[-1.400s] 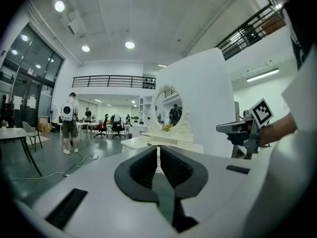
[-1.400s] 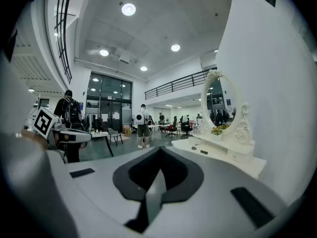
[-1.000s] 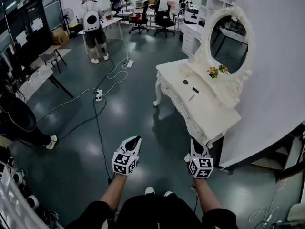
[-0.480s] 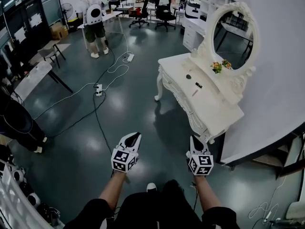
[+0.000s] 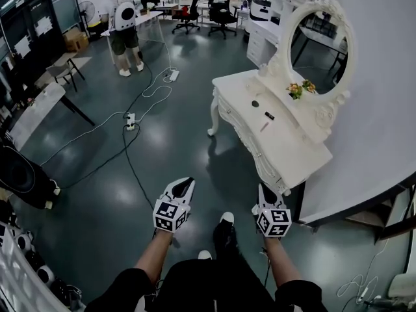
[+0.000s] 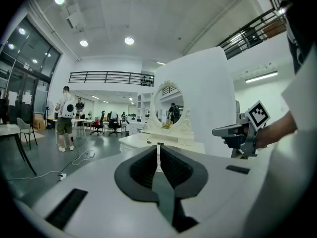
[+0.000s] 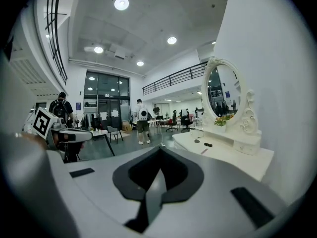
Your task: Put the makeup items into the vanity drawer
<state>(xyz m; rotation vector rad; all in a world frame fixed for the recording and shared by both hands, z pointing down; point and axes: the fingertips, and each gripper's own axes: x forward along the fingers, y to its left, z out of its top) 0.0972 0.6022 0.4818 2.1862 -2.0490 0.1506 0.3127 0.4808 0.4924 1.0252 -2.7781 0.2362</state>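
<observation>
Vanity (image 5: 292,151) stretches lengthwise away from the person, mirror (image 5: 318,44) along its right.

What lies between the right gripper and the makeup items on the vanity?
Head view: between the right gripper and the makeup items there is just bare vanity top.

Head view steeply down, all facing vanity (image 5: 292,149)

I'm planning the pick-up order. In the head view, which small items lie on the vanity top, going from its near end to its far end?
pale slim stick → small black tube → dark round item
</observation>
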